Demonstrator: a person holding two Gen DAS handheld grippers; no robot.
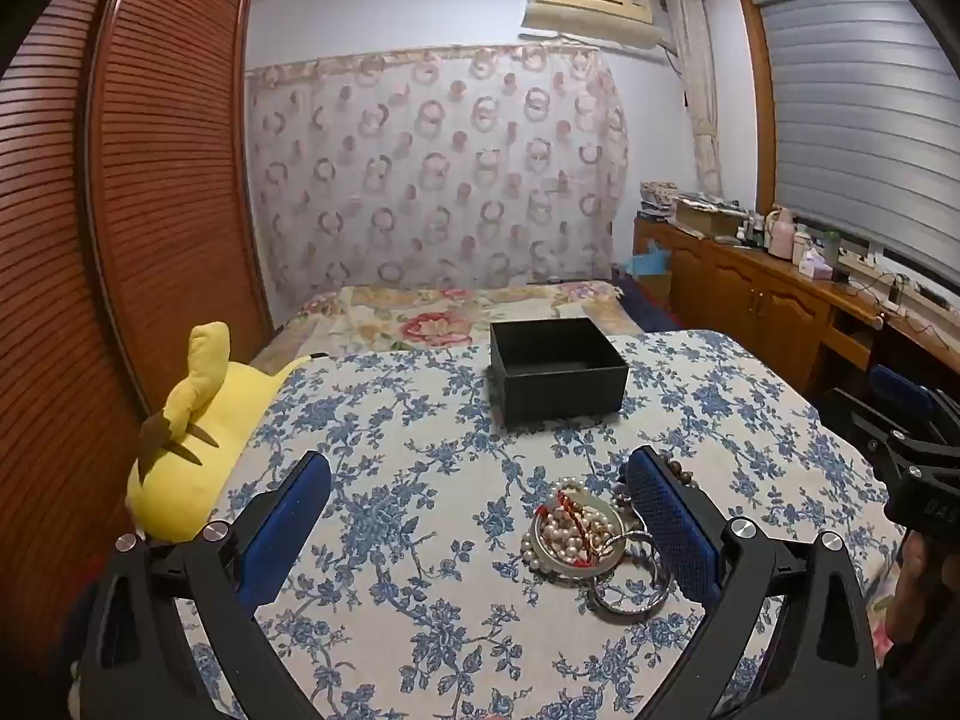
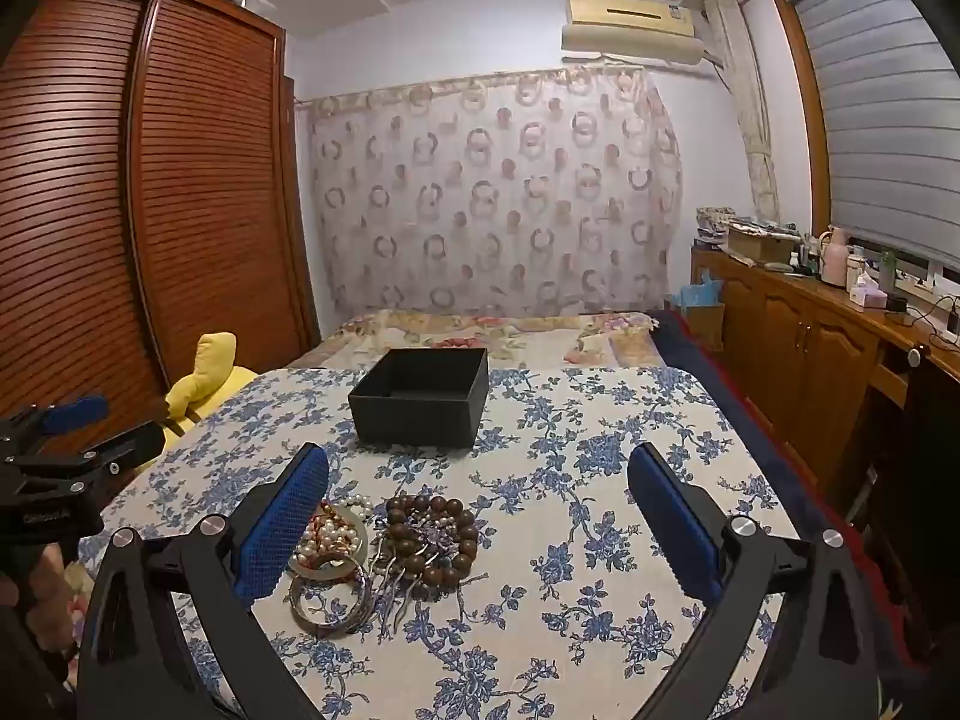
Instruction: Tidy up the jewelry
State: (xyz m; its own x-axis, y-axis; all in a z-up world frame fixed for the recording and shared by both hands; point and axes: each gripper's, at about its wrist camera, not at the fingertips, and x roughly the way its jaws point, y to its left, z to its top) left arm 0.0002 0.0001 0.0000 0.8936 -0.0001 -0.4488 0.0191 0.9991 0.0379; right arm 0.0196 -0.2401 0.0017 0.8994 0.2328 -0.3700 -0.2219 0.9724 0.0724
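A pile of jewelry lies on the blue-flowered tablecloth [image 1: 420, 480]: a pearl string [image 1: 567, 531] on a pale bangle, a silver bangle [image 1: 630, 597], and in the right wrist view a brown wooden bead bracelet [image 2: 435, 537] beside the pearls [image 2: 330, 534] and the silver bangle [image 2: 327, 603]. An open, empty black box [image 1: 555, 369] stands farther back; it also shows in the right wrist view [image 2: 420, 399]. My left gripper [image 1: 480, 480] is open above the cloth, the pile by its right finger. My right gripper [image 2: 480, 474] is open, the pile by its left finger.
A yellow plush toy [image 1: 192, 438] lies at the table's left edge. A bed [image 1: 456, 312] lies behind the table. A wooden wardrobe [image 1: 120, 210] stands left. A wooden sideboard [image 2: 810, 330] with bottles runs along the right wall.
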